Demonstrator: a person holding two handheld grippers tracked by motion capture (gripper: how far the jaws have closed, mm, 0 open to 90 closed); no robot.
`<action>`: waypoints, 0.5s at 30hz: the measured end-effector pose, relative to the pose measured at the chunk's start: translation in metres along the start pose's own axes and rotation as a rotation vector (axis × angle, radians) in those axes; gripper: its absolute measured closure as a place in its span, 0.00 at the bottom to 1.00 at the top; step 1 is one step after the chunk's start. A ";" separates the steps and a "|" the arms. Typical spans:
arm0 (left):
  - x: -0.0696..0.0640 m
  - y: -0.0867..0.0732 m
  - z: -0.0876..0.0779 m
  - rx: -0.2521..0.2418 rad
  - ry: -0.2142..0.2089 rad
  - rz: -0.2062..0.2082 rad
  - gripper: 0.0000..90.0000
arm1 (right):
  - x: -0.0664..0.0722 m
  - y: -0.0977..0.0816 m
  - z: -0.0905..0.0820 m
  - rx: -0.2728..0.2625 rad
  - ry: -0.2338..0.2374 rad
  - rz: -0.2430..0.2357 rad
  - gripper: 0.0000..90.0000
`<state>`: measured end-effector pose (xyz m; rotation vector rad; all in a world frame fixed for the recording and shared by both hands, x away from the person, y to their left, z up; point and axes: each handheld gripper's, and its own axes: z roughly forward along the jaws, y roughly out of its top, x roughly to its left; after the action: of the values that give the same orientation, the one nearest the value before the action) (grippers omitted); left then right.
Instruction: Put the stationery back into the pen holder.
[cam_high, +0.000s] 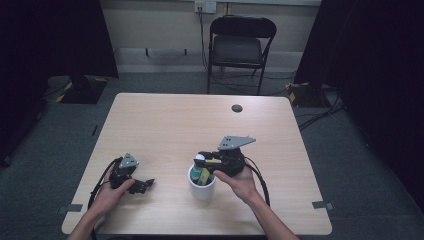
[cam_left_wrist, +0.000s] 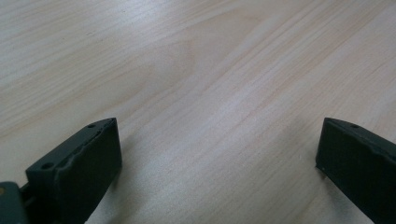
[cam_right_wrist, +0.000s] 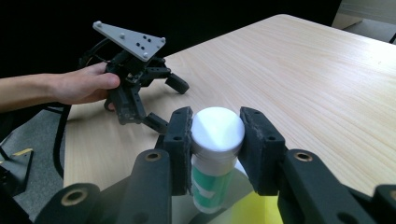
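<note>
Here the wooden table (cam_high: 165, 125) carries the whole scene, its pale top bare around the two hands. Behind it, on the grey floor, stands a black folding chair (cam_high: 240, 47). Near the front edge, right of centre, sits a white cup (cam_high: 201, 187), upright, with a yellow item and a greenish one showing inside it.

The right gripper (cam_high: 206, 160) hangs just over the cup's mouth, held by the person's right hand (cam_high: 240, 182) from the near side, the grey three-cornered plate on top. Its jaws are clamped on the white cap of a small bottle (cam_right_wrist: 215, 154): in the right gripper view both pads press against the cap's sides, and the bottle's green-and-white body hangs straight down below them, above the cup's opening.

The left gripper (cam_high: 145, 184) lies low over the table near its front left, well apart from the cup, in the person's left hand (cam_high: 112, 192). Its jaws stand wide apart with only bare wood between them.
</note>
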<state>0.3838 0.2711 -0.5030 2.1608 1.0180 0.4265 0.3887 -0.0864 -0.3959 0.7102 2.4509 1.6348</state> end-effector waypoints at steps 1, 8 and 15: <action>0.000 0.000 0.000 0.000 0.000 0.000 0.00 | 0.000 0.000 0.002 0.005 -0.003 -0.002 0.73; 0.000 0.000 0.000 0.000 0.000 0.000 0.00 | -0.004 -0.001 0.007 0.028 -0.014 0.003 0.70; 0.000 0.000 0.000 0.000 0.000 0.000 0.00 | -0.005 0.000 0.006 0.013 -0.013 0.013 0.65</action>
<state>0.3838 0.2711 -0.5030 2.1614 1.0176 0.4263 0.3952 -0.0835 -0.3988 0.7383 2.4555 1.6149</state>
